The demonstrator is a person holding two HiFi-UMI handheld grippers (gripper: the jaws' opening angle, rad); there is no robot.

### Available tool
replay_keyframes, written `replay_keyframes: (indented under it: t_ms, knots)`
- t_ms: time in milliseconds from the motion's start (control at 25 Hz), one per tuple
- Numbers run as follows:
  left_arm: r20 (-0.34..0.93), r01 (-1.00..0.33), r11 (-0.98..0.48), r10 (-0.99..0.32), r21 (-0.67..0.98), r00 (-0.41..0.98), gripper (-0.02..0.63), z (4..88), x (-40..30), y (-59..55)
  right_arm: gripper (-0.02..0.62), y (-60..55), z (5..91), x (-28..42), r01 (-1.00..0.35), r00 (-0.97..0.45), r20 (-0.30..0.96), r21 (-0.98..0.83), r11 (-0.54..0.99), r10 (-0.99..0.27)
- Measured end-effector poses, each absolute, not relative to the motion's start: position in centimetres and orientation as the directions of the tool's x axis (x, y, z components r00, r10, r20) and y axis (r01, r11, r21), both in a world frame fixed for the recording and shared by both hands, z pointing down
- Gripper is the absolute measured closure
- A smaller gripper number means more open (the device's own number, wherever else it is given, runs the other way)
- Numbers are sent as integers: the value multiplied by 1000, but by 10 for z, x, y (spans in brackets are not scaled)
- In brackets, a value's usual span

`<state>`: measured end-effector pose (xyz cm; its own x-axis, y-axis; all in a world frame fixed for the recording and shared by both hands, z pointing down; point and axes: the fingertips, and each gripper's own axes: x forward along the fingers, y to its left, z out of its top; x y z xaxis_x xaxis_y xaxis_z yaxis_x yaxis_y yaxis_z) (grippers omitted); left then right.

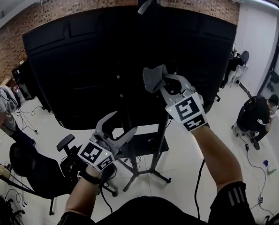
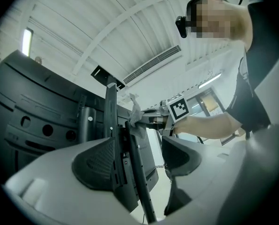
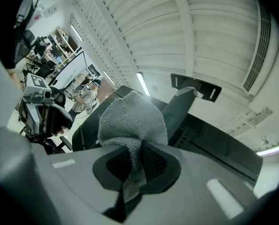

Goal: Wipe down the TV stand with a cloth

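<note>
Grey terry cloth (image 1: pixel 154 78), bunched, with a loose tail hanging below the pads, was clamped in the closed jaws of the right gripper (image 1: pixel 169 82). The right forearm reached forward and up, with the cloth close to the black TV back (image 1: pixel 83 64). Left gripper (image 1: pixel 123 123) was lower, jaws apart and gripping nothing, aimed at the TV stand (image 1: pixel 158 146) upright. Contact with the upright could not be judged.

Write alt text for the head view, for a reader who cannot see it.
The right gripper, shut on a grey cloth, is raised before the back of a large black TV on a floor stand. The left gripper, lower down, is open near the stand's posts.
</note>
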<state>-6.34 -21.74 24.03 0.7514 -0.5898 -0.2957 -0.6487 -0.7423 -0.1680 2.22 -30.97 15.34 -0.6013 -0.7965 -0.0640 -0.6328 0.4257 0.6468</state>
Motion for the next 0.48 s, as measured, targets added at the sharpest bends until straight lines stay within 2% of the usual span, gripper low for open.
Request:
replay_keyframes:
  t_ms: [280,480]
  knots:
    - [-300,-652,-736,-589,-185,750,268,233,-23,-225,574,-349,125,89,-708,-579,-88,547,446,-811]
    - [-329,-679,-705,-603,-208,727,268,212,-16,-229,574,-374,125,110,-721,-590,-65,490,489,-804]
